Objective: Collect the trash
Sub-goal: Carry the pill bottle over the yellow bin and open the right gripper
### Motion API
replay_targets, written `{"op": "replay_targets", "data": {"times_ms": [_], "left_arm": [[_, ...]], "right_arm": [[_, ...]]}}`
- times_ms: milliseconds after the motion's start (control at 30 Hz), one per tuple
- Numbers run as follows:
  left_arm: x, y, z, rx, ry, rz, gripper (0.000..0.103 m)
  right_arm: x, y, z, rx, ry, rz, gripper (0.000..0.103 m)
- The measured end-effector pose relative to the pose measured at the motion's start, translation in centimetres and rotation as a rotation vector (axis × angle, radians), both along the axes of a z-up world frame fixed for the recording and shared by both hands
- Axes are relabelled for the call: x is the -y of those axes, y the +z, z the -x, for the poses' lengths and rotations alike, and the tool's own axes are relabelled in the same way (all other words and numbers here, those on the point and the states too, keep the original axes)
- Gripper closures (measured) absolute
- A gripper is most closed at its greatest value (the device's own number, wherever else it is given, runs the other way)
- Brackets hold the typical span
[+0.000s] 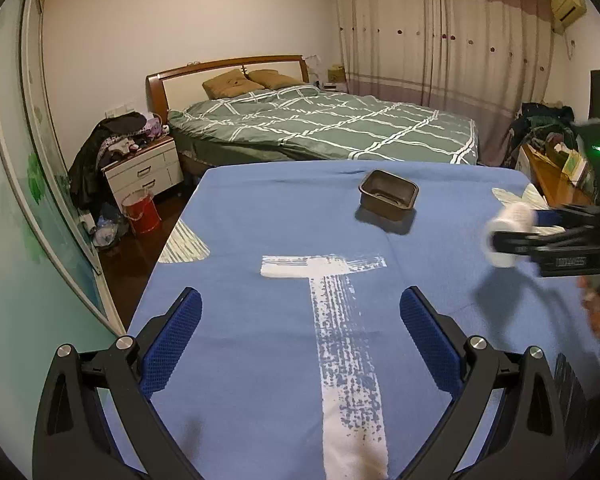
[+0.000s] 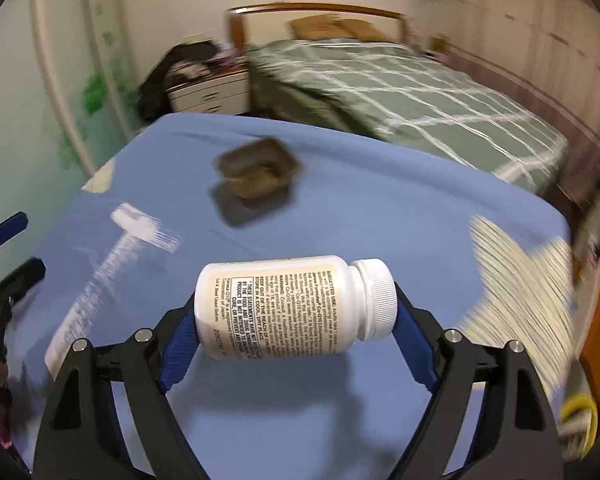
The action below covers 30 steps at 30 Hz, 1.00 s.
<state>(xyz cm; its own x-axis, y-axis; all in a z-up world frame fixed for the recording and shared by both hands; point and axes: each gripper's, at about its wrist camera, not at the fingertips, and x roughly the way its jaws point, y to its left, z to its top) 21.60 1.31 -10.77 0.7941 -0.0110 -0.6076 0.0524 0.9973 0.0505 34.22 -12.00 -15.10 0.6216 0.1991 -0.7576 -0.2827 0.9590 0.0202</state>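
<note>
My right gripper (image 2: 296, 312) is shut on a white pill bottle (image 2: 292, 306), held sideways by its bottom and cap above the blue tablecloth (image 2: 340, 208). In the left wrist view the bottle (image 1: 508, 232) and right gripper (image 1: 512, 236) show blurred at the right edge. A dark brown plastic tray (image 1: 388, 194) sits empty on the cloth at the far middle; it also shows blurred in the right wrist view (image 2: 258, 176). My left gripper (image 1: 300, 316) is open and empty over the near part of the tablecloth (image 1: 260, 220).
A bed (image 1: 320, 124) with a green checked cover stands beyond the table. A white nightstand (image 1: 144, 168) piled with clothes and a red bucket (image 1: 140, 212) are at the left. A cluttered wooden surface (image 1: 556, 176) is at the right.
</note>
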Motion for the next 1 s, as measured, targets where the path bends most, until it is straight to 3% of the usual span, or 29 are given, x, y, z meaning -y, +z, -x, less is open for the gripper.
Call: {"op": "replay_targets", "data": {"times_ms": [333,533,700,867,1000], "left_arm": [[0.8,-0.3,-0.1,0.005,-0.023,-0.023,0.005],[1.2,-0.5,-0.1,0.0,-0.039,-0.029,0.005],[1.3,-0.5,-0.1,-0.003,-0.04,-0.034,0.005],[1.3,-0.6,-0.2,-0.007,-0.042,-0.037,0.005],[1.4,-0.6,-0.2,-0.007,-0.046,-0.04,0.005]], "right_arm": [[14.2,0.5,8.1,0.051,-0.422,0.007,0.022],[21.4,-0.9,11.4,0.046,-0.642,0.037,0.022],[25.4,-2.5,13.0,0.016,-0.767,0.052,0.022],[28.2,-3.7,14.0,-0.022,-0.842,-0.002,0.022],[28.9,-3.5,14.3,0.005,-0.879,-0.008,0.014]]}}
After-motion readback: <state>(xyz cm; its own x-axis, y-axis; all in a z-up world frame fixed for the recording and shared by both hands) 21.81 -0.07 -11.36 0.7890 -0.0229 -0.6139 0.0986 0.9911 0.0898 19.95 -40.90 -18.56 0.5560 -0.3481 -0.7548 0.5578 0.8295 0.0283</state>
